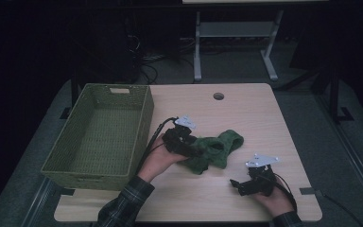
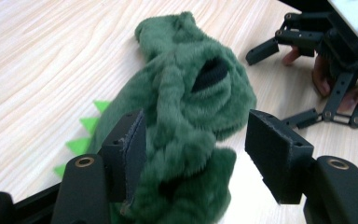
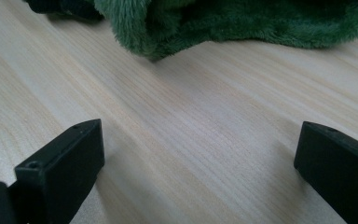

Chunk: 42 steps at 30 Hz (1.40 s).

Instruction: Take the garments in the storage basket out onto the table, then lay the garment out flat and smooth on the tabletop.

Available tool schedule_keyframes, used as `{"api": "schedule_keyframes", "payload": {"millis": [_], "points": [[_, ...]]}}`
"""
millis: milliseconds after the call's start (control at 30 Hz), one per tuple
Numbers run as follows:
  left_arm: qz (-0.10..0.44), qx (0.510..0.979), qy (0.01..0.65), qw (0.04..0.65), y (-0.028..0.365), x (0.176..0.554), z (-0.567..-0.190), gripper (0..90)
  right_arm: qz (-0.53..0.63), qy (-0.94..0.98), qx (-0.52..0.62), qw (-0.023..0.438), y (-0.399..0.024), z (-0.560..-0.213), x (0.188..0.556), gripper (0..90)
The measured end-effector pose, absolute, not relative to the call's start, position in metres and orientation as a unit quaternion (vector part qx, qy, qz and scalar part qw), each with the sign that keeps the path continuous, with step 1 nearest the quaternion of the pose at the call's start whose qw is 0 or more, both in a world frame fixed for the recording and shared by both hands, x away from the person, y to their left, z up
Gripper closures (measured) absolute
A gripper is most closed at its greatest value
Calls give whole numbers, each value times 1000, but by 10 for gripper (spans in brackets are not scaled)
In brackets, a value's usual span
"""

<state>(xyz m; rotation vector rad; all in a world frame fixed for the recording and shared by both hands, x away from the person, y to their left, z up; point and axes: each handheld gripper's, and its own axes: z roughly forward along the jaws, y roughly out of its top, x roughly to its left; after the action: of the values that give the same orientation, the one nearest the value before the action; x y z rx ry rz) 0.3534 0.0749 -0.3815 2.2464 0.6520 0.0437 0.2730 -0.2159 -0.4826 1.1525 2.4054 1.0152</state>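
Scene: a person sits at a light wooden table [image 1: 246, 113], a two-jaw gripper in each hand, sleeves in dark plaid.

Green plush toy: a crumpled dark-green plush toy [image 1: 213, 149] lies on the tabletop near its middle, to the right of the basket and apart from it; the left gripper view shows bright green felt spikes [image 2: 81, 135] along one edge and a dark opening in the fur.

Left gripper: the left gripper [image 1: 192, 147] is at the toy's left end; its jaws stand apart, with plush bulging between them. One pad [image 2: 133, 154] touches the fur, the other [image 2: 272, 154] stands clear of it, so nothing is pinched.

Right gripper: the right gripper [image 1: 236, 185] rests low over bare wood near the front right of the table, just short of the toy; its jaws are spread wide with only tabletop between them.

Basket: a green woven basket [image 1: 142, 118] sits at the table's left edge, its long side running away from the person.

Background: a dim floor and the legs of a second desk [image 1: 236, 42] beyond.
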Motion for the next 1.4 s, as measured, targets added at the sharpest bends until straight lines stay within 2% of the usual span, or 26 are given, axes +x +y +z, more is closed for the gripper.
{"api": "schedule_keyframes", "payload": {"millis": [400,767,933,1100,1300,1333,1367,1400], "points": [[30,880,269,390,96,337,-384,387,352,834,399,143,-216,-483,273,12],[55,879,275,385,113,301,-402,324,352,834,400,144,-216,-483,273,12],[69,886,276,365,116,285,-425,280,352,834,400,144,-216,-483,273,12],[71,896,277,339,118,282,-443,241,352,834,400,144,-216,-483,273,12],[90,891,287,339,120,282,-453,178,351,836,396,144,-217,-482,271,15],[96,890,287,341,121,282,-455,173,349,838,393,143,-217,-482,271,47],[100,889,289,340,121,282,-457,160,349,840,391,140,-218,-479,270,130],[100,890,291,337,122,283,-459,144,351,843,381,143,-218,-475,269,155]]}}
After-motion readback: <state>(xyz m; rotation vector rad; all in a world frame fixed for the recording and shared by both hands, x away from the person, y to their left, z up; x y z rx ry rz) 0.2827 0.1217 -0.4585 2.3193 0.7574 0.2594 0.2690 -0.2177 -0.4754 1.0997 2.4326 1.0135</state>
